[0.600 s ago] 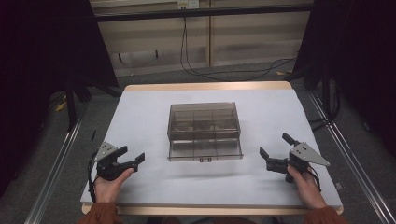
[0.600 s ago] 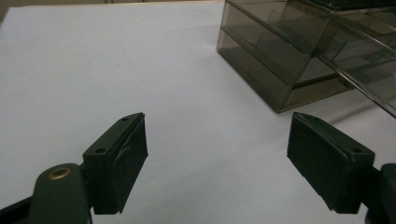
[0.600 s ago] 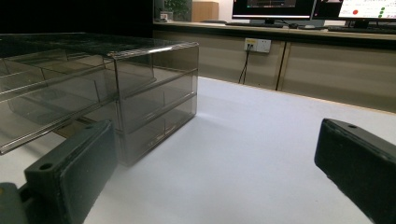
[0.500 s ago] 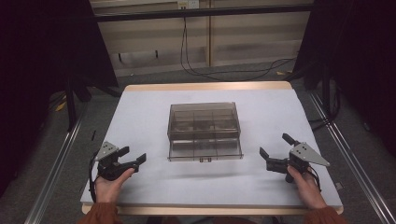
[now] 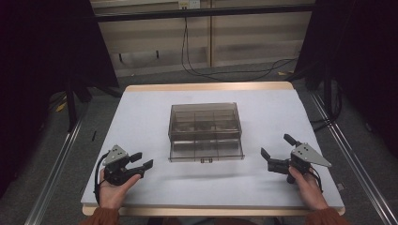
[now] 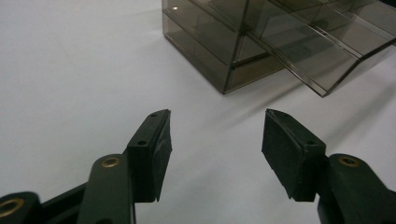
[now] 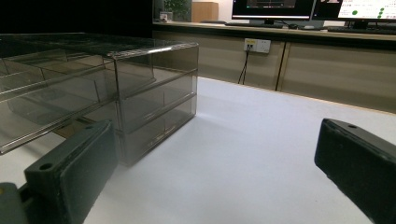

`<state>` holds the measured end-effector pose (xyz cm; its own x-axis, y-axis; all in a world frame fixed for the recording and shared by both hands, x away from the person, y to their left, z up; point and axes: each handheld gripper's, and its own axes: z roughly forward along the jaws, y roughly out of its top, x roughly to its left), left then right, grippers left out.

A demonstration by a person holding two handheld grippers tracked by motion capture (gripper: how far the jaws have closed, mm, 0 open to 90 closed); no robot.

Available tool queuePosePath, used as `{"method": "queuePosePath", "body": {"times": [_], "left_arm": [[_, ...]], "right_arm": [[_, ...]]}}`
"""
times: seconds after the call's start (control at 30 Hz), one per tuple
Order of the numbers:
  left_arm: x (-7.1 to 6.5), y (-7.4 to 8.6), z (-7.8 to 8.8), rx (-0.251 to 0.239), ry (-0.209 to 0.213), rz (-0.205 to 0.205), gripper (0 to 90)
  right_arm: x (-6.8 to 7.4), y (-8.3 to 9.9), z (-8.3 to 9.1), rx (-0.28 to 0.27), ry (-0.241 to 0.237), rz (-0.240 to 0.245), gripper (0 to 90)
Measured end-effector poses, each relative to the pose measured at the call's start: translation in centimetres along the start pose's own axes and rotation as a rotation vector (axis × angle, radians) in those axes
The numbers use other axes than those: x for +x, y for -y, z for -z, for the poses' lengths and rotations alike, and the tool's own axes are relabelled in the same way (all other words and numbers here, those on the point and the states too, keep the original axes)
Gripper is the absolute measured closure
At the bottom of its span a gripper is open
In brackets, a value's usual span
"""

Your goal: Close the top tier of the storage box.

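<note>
Little has shifted since the earlier frames: both hands stay planted at the table's near edge. Left gripper (image 5: 140, 161) sits at about 7 o'clock, its jaws spread apart with nothing between them, pointing toward 2 o'clock at the box; the left hand (image 5: 112, 187) cups it from below, palm up, forearm entering from 6 o'clock. Right gripper (image 5: 277, 150) lies at 5 o'clock, jaws likewise wide and empty, aimed toward 10 o'clock, the right hand (image 5: 306, 185) wrapped behind it. Between them, at the centre of the white table (image 5: 141, 117), stands a smoky clear drawer box (image 5: 205, 131); its lower drawer seems pulled slightly outward.
</note>
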<state>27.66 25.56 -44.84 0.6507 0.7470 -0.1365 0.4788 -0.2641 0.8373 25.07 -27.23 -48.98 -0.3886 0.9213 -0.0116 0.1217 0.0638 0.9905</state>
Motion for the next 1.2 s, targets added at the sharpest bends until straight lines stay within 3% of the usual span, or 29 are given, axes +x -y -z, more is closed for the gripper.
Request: {"method": "queuePosePath", "body": {"times": [0.07, 0.1, 0.17, 0.43, 0.73, 1.2], "left_arm": [[0.0, 0.1, -0.1, -0.009, 0.067, 0.069, 48.7], [0.0, 0.2, -0.1, -0.003, 0.07, 0.066, 49.6], [-0.4, 0.1, -0.2, 0.019, 0.06, 0.021, 51.2], [-2.3, -0.1, -0.7, 0.074, 0.162, -0.074, 62.7], [-3.6, -0.2, -1.2, 0.087, 0.286, -0.082, 79.6], [-5.1, -0.3, -1.6, 0.09, 0.346, -0.168, 88.9]], "right_arm": [[0.0, 0.0, 0.0, -0.001, 0.0, 0.005, 0.0], [0.0, 0.0, 0.0, -0.002, 0.0, 0.005, 0.0], [0.0, 0.0, 0.0, -0.002, 0.0, 0.005, 0.0], [0.0, 0.0, 0.0, -0.002, -0.001, 0.005, 0.0], [0.0, 0.0, 0.0, -0.004, -0.001, 0.004, 0.0], [0.0, 0.0, 0.0, -0.002, -0.001, 0.006, 0.0]]}}
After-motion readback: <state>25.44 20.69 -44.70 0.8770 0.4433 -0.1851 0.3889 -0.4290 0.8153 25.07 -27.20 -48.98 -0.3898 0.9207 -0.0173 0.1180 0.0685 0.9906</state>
